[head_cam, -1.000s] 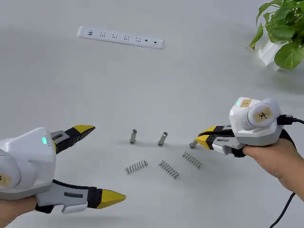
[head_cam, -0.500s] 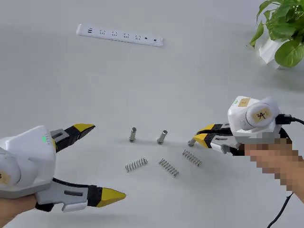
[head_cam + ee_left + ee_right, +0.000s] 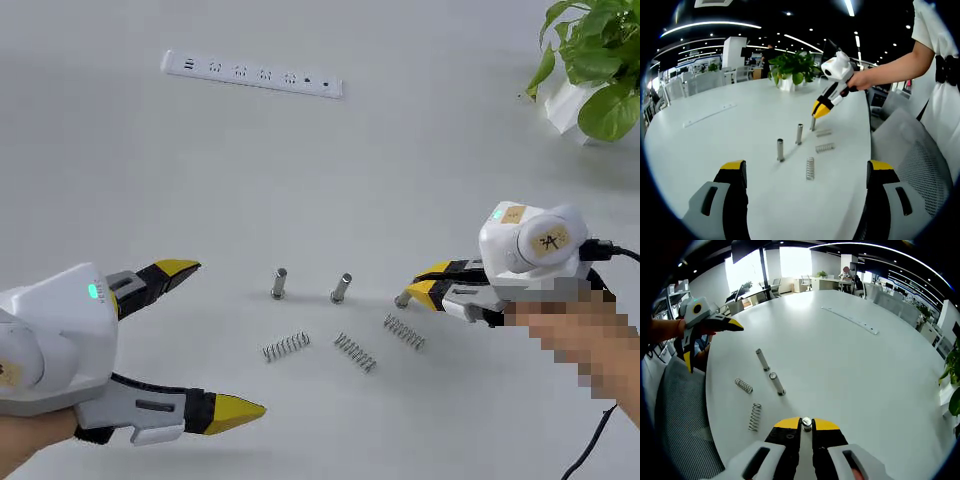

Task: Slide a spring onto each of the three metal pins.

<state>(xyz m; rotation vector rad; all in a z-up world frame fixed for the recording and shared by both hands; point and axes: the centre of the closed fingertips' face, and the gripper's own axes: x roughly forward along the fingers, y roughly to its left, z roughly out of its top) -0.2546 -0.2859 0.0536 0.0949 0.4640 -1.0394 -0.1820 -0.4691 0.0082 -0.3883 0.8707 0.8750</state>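
Two metal pins (image 3: 279,283) (image 3: 341,289) stand upright on the white table (image 3: 420,170). My right gripper (image 3: 418,290) is shut on the top of the third, rightmost pin (image 3: 404,299), whose head (image 3: 806,424) shows between the shut jaws. Three springs lie flat in front of the pins: left spring (image 3: 287,347), middle spring (image 3: 355,354), right spring (image 3: 404,333). My left gripper (image 3: 220,338) hovers at the lower left, open wide and holding nothing, well left of the springs. In the left gripper view the pins (image 3: 780,149) and springs (image 3: 810,168) lie ahead between its fingers (image 3: 733,172).
A white power strip (image 3: 255,77) lies at the far side of the table. A potted plant (image 3: 590,60) stands at the far right corner. A black cable (image 3: 592,440) trails from the right gripper. The near table edge (image 3: 867,165) curves close by.
The right gripper has edged slightly left onto the rightmost pin. The left gripper, the other pins and the springs have stayed where they were.
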